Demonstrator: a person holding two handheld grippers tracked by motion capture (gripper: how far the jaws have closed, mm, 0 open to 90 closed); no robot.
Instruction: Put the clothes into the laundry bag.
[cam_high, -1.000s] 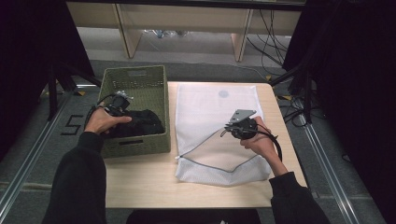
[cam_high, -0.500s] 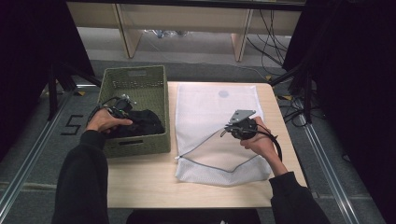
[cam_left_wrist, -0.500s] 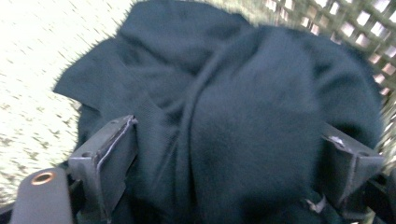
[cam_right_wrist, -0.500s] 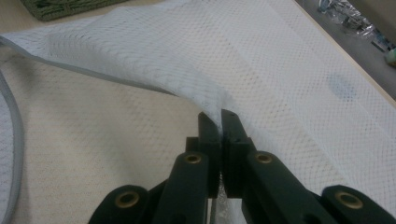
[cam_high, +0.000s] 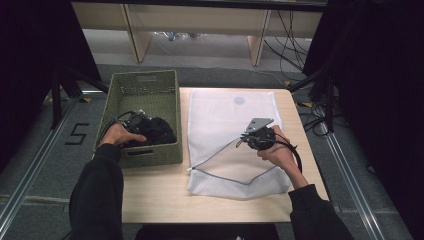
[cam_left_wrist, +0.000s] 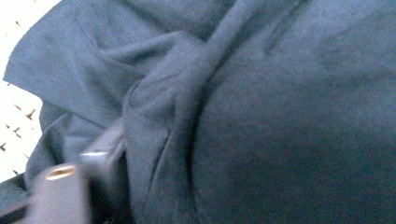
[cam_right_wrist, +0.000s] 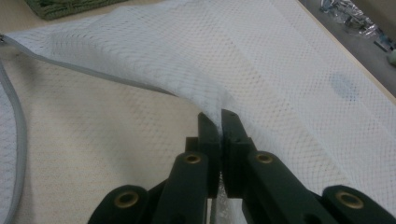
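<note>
Dark cloth (cam_high: 156, 131) lies bunched in the green woven basket (cam_high: 150, 82), under the left gripper (cam_high: 134, 124), whose jaws have just been closing; their grip cannot be told. High view places the basket beside the white mesh bag (cam_high: 220, 112); right gripper (cam_right_wrist: 219, 122) view shows jaws clamped on its lifted upper layer.

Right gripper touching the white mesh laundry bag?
Touching. The right gripper view shows the right gripper with jaws clamped on a raised fold of the white mesh laundry bag.
</note>
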